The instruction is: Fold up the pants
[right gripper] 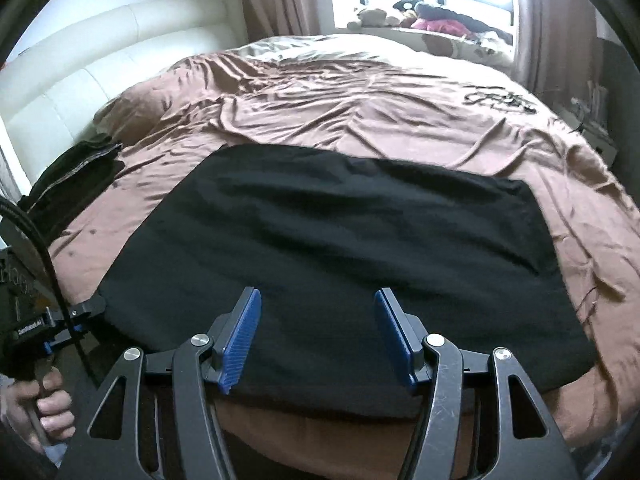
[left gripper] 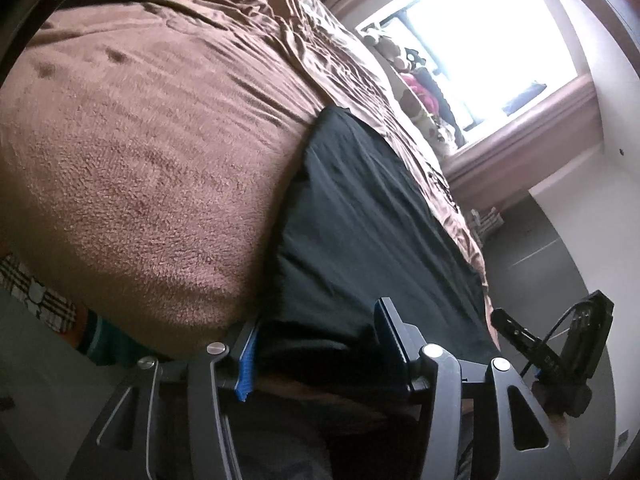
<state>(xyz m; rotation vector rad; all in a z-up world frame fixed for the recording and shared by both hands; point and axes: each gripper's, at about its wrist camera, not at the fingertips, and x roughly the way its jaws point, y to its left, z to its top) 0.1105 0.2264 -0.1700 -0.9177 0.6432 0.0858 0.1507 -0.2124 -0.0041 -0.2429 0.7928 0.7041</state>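
The black pants (right gripper: 340, 248) lie flat in a broad folded rectangle on the brown bedspread (right gripper: 360, 112), near the bed's front edge. My right gripper (right gripper: 318, 336) is open, its blue pads hovering over the pants' near edge, holding nothing. My left gripper (left gripper: 316, 344) is open at the pants' (left gripper: 360, 216) left near corner, at the bed's edge; its jaws straddle the black cloth edge. In the right wrist view the left gripper (right gripper: 80, 316) shows at the pants' left corner. In the left wrist view the right gripper (left gripper: 560, 352) shows at right.
A second dark garment (right gripper: 76, 176) lies folded at the bed's left by the white headboard (right gripper: 100, 52). Stuffed toys (right gripper: 420, 16) sit on the window sill beyond the bed. A fuzzy brown blanket (left gripper: 140, 160) fills the left wrist view.
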